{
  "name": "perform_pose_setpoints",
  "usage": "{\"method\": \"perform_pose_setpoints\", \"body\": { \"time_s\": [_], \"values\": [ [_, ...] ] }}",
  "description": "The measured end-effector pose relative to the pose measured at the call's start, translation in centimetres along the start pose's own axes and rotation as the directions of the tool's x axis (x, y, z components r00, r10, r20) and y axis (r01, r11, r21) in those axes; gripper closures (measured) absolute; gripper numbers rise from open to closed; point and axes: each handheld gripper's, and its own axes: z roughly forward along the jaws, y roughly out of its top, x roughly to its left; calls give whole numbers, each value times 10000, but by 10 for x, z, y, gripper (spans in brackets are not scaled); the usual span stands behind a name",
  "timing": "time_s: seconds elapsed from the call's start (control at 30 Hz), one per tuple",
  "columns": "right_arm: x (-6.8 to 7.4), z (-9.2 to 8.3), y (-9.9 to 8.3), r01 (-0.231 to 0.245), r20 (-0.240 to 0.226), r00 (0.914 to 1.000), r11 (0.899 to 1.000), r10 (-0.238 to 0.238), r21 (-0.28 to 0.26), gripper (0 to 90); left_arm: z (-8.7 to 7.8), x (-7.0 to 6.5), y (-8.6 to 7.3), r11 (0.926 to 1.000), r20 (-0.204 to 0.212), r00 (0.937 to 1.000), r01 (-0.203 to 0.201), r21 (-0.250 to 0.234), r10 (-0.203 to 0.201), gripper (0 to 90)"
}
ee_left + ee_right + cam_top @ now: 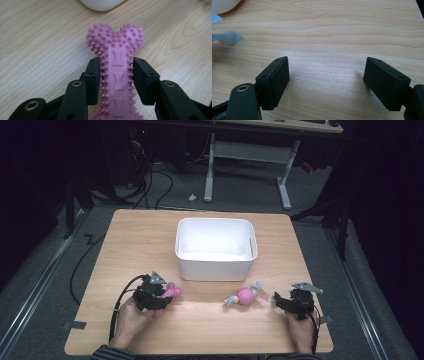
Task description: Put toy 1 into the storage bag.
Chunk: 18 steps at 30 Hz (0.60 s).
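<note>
A pink spiked rubber bone (116, 50) lies on the wooden table (150, 240), near its front left. My left gripper (116, 75) is shut on the bone's shaft, a black pad pressing each side. From above, the bone (172, 292) pokes out to the right of the left gripper (161, 296). My right gripper (325, 75) stands open over bare wood, its jaws wide apart with nothing between them. In the high view the right gripper (279, 302) sits near the front right. A pink ball toy with blue and yellow ends (244, 296) lies left of it.
A white rectangular bin (216, 267) stands at the table's middle, its inside bare. Its rounded corner (101, 5) shows beyond the bone. A pale blue strip of the ball toy (227, 37) lies at the left of the right gripper view. Cables trail on the floor.
</note>
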Motion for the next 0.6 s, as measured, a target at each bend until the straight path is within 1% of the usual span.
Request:
{"method": "perform_pose_setpoints", "body": {
  "time_s": [0.07, 0.1, 0.13, 0.17, 0.2, 0.23, 0.33, 0.4, 0.43, 0.5, 0.53, 0.6],
  "values": [
    [0, 0, 0, 0, -1, 10000, 10000, 0, 1, 208, -3, 2, 0, 9998, 86, 9999, 119, -145, -118, 595],
    [0, 0, 0, -2, -2, 10000, 10000, 2, 2, 208, -3, 2, 0, 9998, 86, 9999, 119, -145, -118, 595],
    [0, 0, 0, -1, 0, 10000, 10000, 1, 1, 208, -6, 4, -1, 9995, 215, 9996, 203, -231, -198, 595],
    [0, 0, 0, -1, 0, 10000, 10000, 1, 1, 208, -6, 4, -1, 9995, 215, 9996, 203, -231, -198, 595],
    [0, 0, 0, 1, 0, 10000, 10000, -1, -1, 208, -9, 6, -1, 9988, 319, 9990, 335, -356, -324, 596],
    [0, 0, 0, 0, 1, 10000, 10000, 0, 1, 208, -11, 7, -1, 9986, 323, 9988, 372, -382, -360, 596],
    [0, 0, 0, 0, -4, 10000, 10000, 0, 0, 208, -14, 7, 1, 9986, 268, 9991, 335, -400, -325, 596],
    [0, 0, 0, 16, -22, 10000, 10000, -16, 8, 208, -22, 8, 6, 9977, 186, 9996, 236, -640, -224, 596],
    [0, 0, 0, 17, -23, 10000, 10000, -17, 7, 208, -25, 8, 8, 9970, 175, 9996, 249, -733, -237, 596],
    [0, 0, 0, 16, -24, 10000, 10000, -16, 7, 208, -30, 9, 11, 9954, 210, 9996, 232, -929, -213, 596],
    [0, 0, 0, 16, -24, 10000, 10000, -16, 7, 208, -30, 9, 11, 9954, 210, 9996, 232, -929, -213, 597],
    [0, 0, 0, 16, -19, 10000, 10000, -16, 7, 208, -38, 10, 16, 9933, 279, 9995, 197, -1140, -166, 597]
  ]
}}
